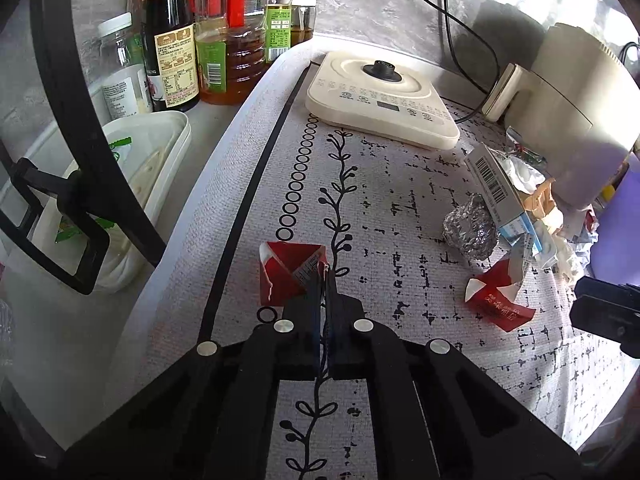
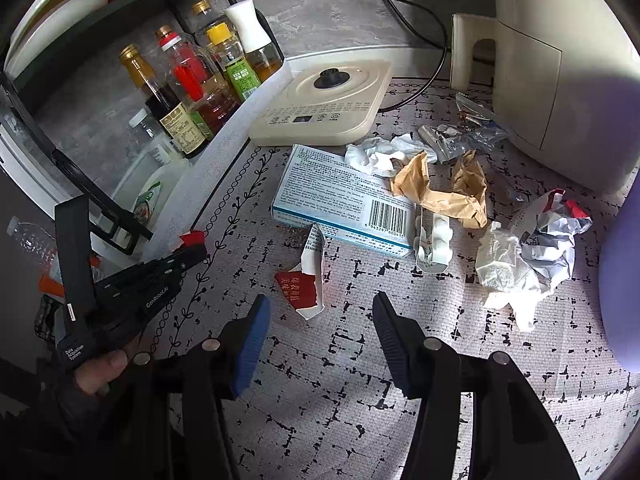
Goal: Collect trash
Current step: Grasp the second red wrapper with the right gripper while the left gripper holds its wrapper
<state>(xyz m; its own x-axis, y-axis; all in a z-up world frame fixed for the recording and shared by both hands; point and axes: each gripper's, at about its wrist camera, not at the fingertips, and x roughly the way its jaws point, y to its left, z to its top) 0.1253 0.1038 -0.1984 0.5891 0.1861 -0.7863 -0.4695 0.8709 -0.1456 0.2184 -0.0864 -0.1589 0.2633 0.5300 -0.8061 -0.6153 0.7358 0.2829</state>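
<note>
Left claw (image 1: 323, 276) pinching red carton (image 1: 288, 272), patterned mat (image 1: 400, 208)

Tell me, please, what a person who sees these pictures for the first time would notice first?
Most striking is the heap of trash on the patterned mat: a blue-and-white carton with a barcode, crumpled brown paper and white tissue to its right. The left gripper is shut on a red wrapper piece near the mat's left edge. The right gripper stands open just before another torn red wrapper.

Cream induction base (image 1: 382, 98) near sauce bottles (image 1: 200, 40), beside white appliance (image 1: 568, 112)
</note>
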